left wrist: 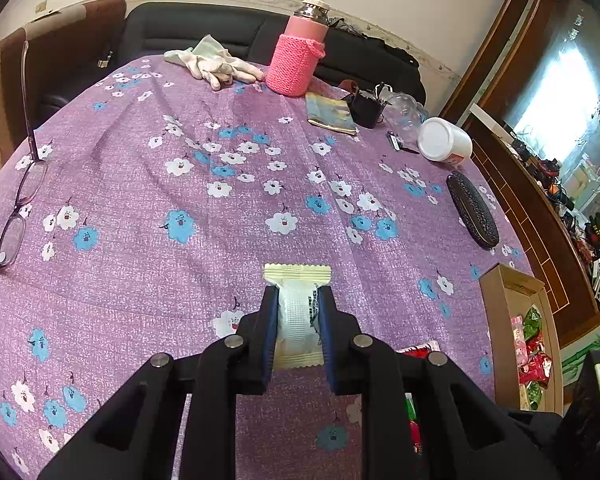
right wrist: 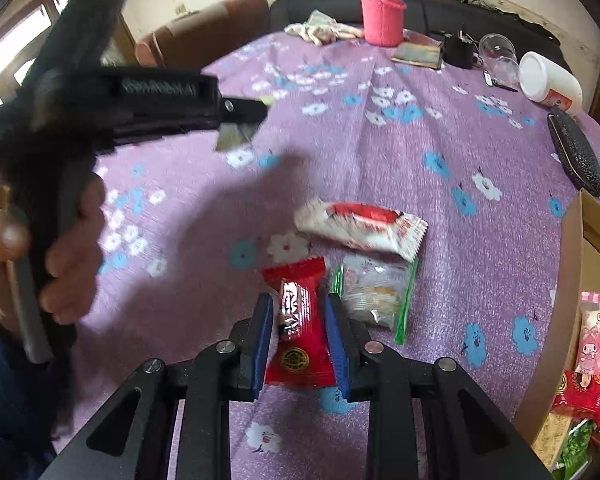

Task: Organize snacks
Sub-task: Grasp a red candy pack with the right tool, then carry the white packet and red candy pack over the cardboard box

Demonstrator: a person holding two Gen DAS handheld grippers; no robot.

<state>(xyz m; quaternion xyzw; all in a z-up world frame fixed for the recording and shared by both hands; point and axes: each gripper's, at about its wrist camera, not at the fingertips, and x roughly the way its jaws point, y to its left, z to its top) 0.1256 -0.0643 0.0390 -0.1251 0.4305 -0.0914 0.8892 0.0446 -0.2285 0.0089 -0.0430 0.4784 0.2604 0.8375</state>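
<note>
Purple flowered tablecloth (right wrist: 440,216) still had 2 loose snacks. Several sat in the cardboard box (left wrist: 504,292). The left gripper (left wrist: 298,312) squeezed a white snack packet (left wrist: 297,316). The right gripper (right wrist: 300,332) pinched a red candy packet (right wrist: 300,328).

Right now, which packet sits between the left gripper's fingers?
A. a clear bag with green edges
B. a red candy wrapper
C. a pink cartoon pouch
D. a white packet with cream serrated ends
D: in the left wrist view the left gripper is clamped on the white packet, its cream serrated ends sticking out.
</note>
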